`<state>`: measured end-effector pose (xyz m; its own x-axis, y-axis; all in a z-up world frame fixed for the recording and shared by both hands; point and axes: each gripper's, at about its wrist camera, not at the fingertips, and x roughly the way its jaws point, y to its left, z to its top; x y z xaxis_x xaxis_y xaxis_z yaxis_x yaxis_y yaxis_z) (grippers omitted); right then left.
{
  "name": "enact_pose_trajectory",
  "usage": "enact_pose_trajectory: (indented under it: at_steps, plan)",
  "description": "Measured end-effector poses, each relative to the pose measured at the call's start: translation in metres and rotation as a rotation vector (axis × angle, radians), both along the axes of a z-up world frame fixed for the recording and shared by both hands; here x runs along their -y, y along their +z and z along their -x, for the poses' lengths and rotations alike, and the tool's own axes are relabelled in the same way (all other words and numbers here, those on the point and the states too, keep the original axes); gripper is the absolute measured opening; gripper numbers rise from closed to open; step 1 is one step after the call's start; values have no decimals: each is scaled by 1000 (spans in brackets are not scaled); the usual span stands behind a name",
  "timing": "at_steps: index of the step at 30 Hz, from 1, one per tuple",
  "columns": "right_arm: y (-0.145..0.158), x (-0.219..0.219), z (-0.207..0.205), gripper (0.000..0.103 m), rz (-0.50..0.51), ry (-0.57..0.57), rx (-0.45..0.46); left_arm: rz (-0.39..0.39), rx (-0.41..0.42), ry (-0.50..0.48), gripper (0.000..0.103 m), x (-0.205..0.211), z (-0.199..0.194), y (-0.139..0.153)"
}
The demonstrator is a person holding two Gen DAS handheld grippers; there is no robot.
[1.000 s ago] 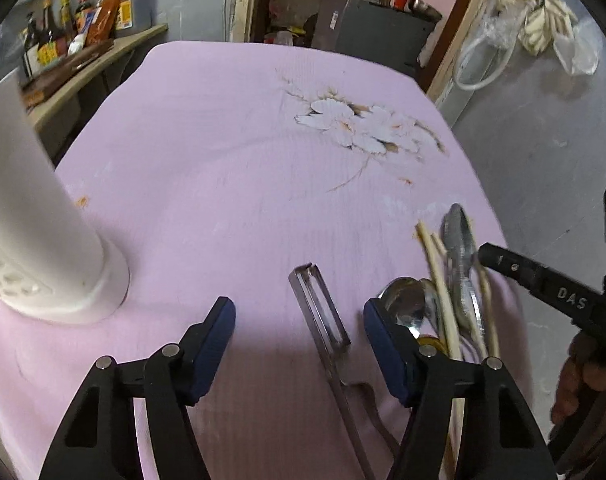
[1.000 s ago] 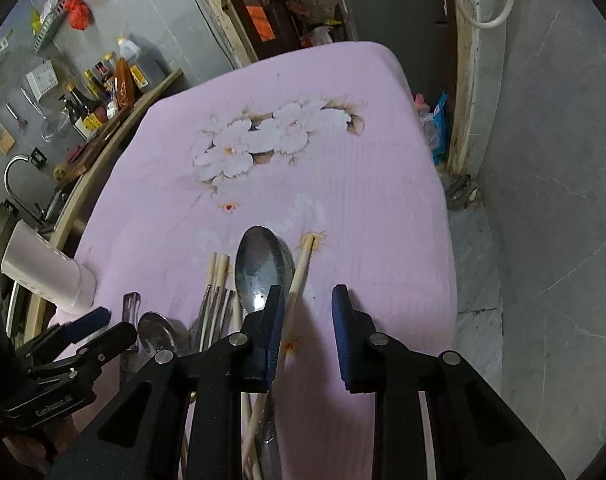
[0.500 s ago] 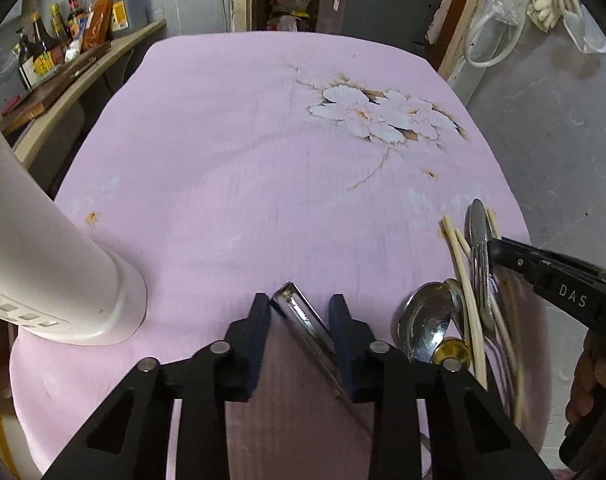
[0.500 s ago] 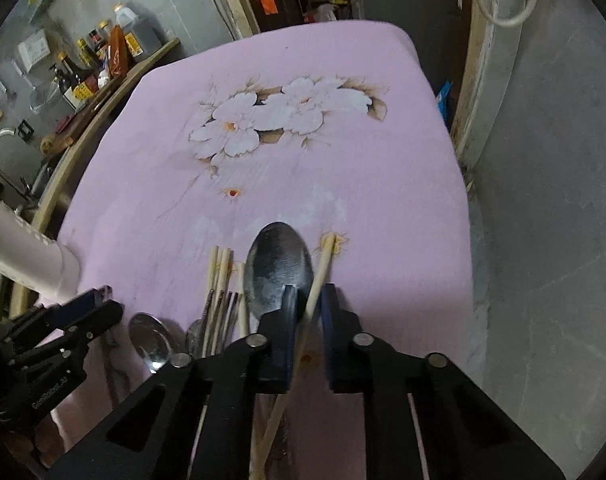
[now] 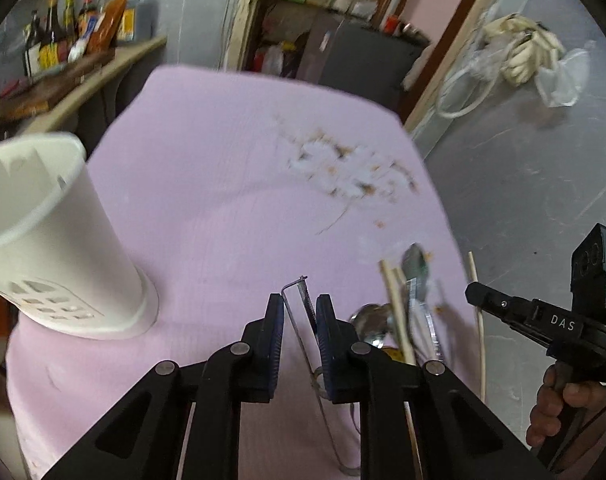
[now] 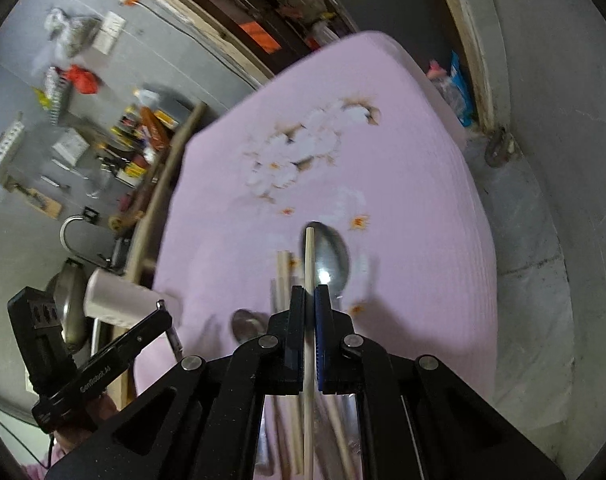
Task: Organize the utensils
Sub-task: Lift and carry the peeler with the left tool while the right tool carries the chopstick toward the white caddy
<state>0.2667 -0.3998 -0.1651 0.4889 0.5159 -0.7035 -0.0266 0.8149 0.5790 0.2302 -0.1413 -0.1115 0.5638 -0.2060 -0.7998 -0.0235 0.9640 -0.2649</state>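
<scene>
My left gripper (image 5: 299, 314) is shut on a metal peeler (image 5: 303, 300) and holds it lifted above the pink tablecloth (image 5: 231, 200). A white perforated utensil holder (image 5: 51, 240) stands to its left. My right gripper (image 6: 309, 304) is shut on a wooden chopstick (image 6: 309, 264) and holds it raised over the pile. The pile holds a large metal spoon (image 6: 333, 258), more chopsticks (image 6: 284, 276) and a smaller spoon (image 6: 247, 326). In the left wrist view the pile (image 5: 403, 304) lies right of my left gripper, and the right gripper (image 5: 503, 306) holds the chopstick (image 5: 477, 312).
A wooden shelf with sauce bottles (image 5: 75, 40) runs along the table's left side. The table's right edge drops to a grey floor (image 6: 543, 240). The holder also shows in the right wrist view (image 6: 119, 300), with the left gripper (image 6: 151, 330) in front of it.
Both grippers closed on their items and lifted: the left took the peeler off the cloth, the right took one chopstick from the pile. Both views tilted as the grippers rose.
</scene>
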Motion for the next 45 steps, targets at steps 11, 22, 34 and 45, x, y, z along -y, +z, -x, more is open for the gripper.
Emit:
enact_pose_trajectory:
  at_steps: [11,22,34,45]
  plan:
    - [58,-35,38,4,-75,-47,243,21,225,33,11,-29,34,62]
    - [139,-123,34,4,-84,-38,469,55,364,23,11,-109,38,130]
    - [191,-248,3,4,-133,-7,734,22,471,160,11,-239,46,191]
    - [150,-285,-24,4,23,-39,727,-70,432,158,12,-260,16,137]
